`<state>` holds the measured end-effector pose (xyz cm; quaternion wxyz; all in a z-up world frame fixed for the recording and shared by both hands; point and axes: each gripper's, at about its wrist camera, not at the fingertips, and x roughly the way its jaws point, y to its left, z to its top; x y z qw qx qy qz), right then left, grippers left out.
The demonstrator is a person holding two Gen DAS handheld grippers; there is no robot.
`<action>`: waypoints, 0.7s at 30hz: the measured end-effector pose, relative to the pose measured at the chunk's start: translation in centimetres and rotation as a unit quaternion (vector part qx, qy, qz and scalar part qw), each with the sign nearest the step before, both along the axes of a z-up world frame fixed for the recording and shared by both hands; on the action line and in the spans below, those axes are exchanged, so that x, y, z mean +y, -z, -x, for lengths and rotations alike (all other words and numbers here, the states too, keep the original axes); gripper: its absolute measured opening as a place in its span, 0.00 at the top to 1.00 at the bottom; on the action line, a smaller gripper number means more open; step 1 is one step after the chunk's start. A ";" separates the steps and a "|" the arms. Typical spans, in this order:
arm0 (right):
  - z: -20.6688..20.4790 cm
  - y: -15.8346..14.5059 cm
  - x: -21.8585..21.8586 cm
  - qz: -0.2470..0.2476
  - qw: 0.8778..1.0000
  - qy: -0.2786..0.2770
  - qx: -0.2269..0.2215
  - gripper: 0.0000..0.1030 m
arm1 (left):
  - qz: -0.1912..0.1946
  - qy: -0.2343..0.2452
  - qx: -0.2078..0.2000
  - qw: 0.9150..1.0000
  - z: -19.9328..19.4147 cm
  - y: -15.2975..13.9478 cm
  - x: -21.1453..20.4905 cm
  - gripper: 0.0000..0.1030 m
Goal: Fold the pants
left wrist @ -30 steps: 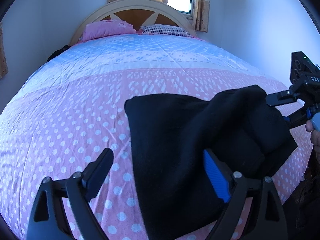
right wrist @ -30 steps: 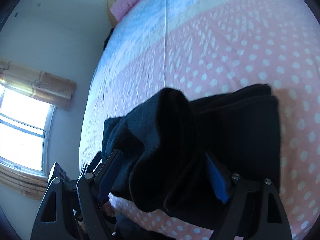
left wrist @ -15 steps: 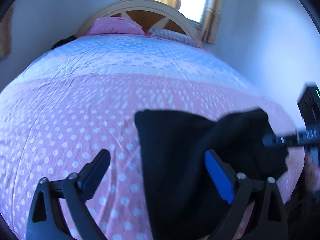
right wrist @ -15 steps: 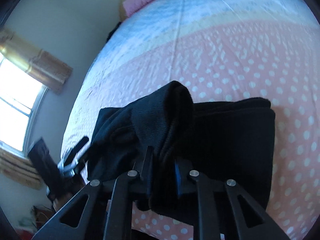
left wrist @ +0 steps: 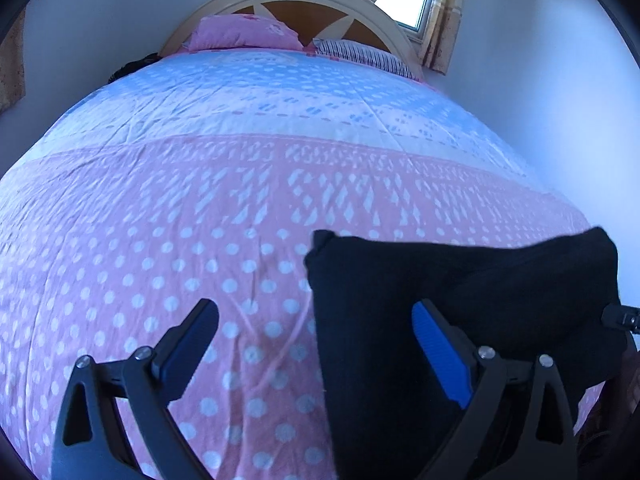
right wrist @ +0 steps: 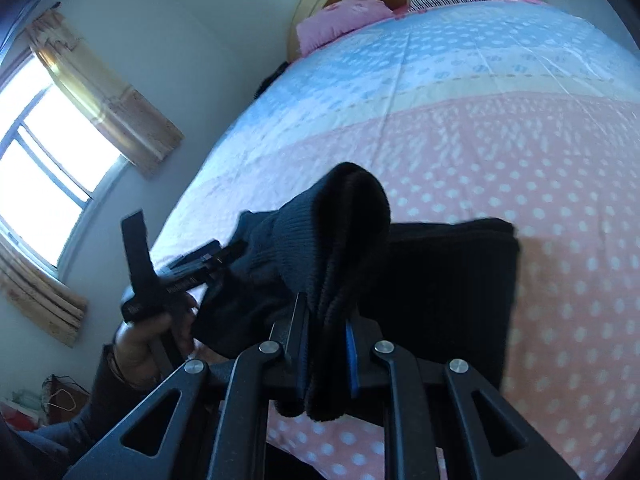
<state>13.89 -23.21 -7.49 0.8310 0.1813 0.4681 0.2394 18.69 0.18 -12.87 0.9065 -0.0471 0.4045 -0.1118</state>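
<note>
The black pants [left wrist: 460, 300] lay half-folded near the foot edge of the bed [left wrist: 200, 200]. The right gripper [right wrist: 326, 320] was clamped on a bunched fold, so it was closest; the left gripper [left wrist: 316, 340] hovered wide, its right finger over the pants' left edge.

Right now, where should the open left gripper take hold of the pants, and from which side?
Probably the far-left corner of the pants, approached from the left over the bedspread. That corner lies flat and free, while the right gripper already pinches the raised edge. The left gripper is open.
</note>
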 end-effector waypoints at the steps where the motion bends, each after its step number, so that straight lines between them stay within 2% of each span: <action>1: 0.2 0.2 -0.4 0.000 1.000 0.001 0.002 0.85 | -0.004 0.002 -0.001 1.000 -0.1 0.0 -0.2 0.03; 12: 0.7 2.7 -4.8 -0.010 0.999 0.031 0.036 0.85 | -0.021 0.021 -0.013 0.999 1.1 -0.1 -2.5 0.03; 21: 1.3 4.4 -7.2 -0.042 0.997 0.049 0.046 0.85 | -0.061 0.034 -0.033 0.997 2.2 -0.4 -4.1 0.03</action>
